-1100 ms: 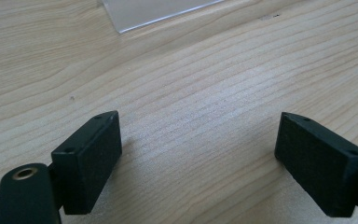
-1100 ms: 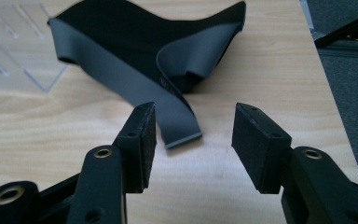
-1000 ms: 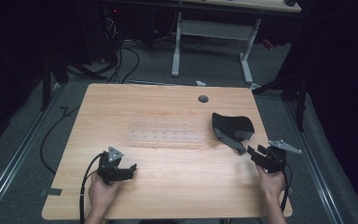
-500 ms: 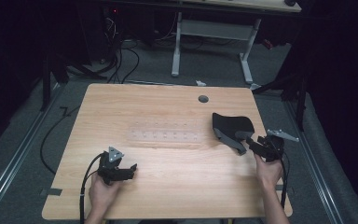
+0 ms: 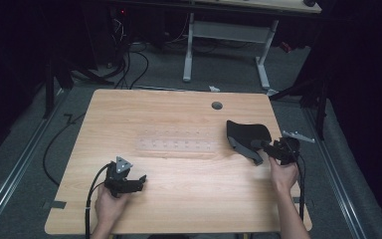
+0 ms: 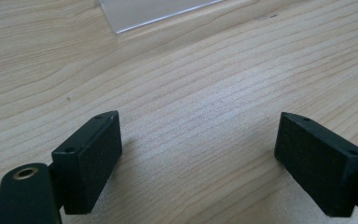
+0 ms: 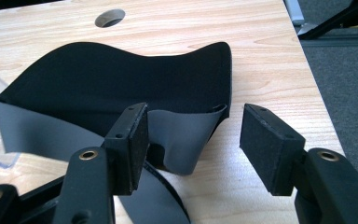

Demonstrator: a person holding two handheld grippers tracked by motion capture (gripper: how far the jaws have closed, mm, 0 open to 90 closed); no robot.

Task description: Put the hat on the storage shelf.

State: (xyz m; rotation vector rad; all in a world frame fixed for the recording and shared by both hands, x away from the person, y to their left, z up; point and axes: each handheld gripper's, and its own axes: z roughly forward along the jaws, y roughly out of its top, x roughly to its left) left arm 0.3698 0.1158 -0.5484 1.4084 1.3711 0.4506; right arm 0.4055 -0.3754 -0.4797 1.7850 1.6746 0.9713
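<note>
- Currently: wooden table [image 5: 179, 199], a person's two hands at the near edge, one gripper each.
- Left gripper [image 5: 140, 180] sits low over the near-left part of the table, held by the left hand [image 5: 110, 205]. Jaws spread wide in the left gripper view, only bare wood between them. Released, nothing held.
- Clear acrylic plate [image 5: 176, 146] lies flat mid-table, ahead of the left gripper; its corner [image 6: 154, 11] shows at the top of the left gripper view. Well apart from the jaws.
- Right gripper [image 5: 256, 145] is at the right side of the table, held by the right hand [image 5: 282, 175], pointing left toward the black fabric piece [image 5: 247, 133].
- Fabric piece [image 7: 121, 84]: black outside, grey lining, curled up on itself, near the right edge of the table, just right of the acrylic plate.
- Right jaws are apart. Left jaw overlaps a grey flap of the fabric; right jaw stands over bare wood. Not clamped; can't tell whether the left jaw touches the flap.
- Round cable hole [image 5: 217, 105] in the tabletop, beyond the fabric [image 7: 109, 17].
- Cables and a white desk frame [image 5: 226, 35] on the floor behind the table.
</note>
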